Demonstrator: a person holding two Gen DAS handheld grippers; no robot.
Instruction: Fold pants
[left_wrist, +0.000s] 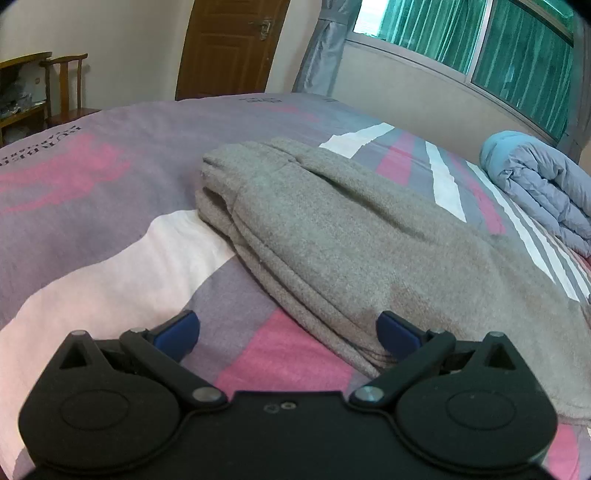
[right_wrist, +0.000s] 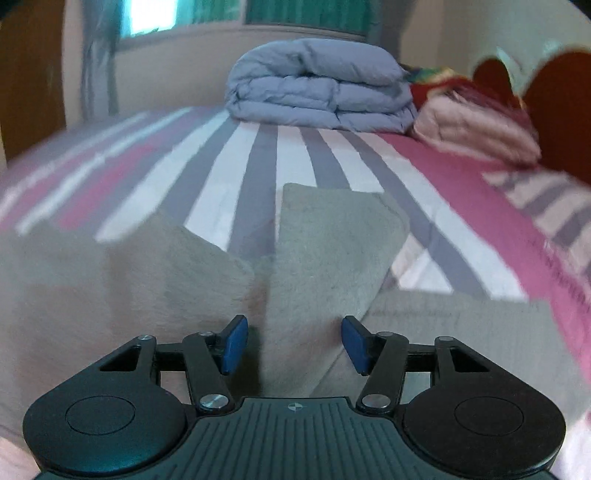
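So the grey fleece pants (left_wrist: 332, 236) are lying on the striped pink, grey and white bedspread (left_wrist: 110, 258), already doubled leg over leg, long axis running from the near right off to the far left in the left wrist view. The left gripper (left_wrist: 288, 332) is spread wide and empty, its right pad just at the near long edge. The right gripper (right_wrist: 293, 343) is also spread with nothing pinched, hovering over the leg ends (right_wrist: 332, 229), so I'd guess it's nearer for the next fold.

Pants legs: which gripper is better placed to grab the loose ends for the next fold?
Probably right. The right gripper is open with a leg end of the gray pants between its fingers; the left gripper, also open, sits mostly over bedsheet.
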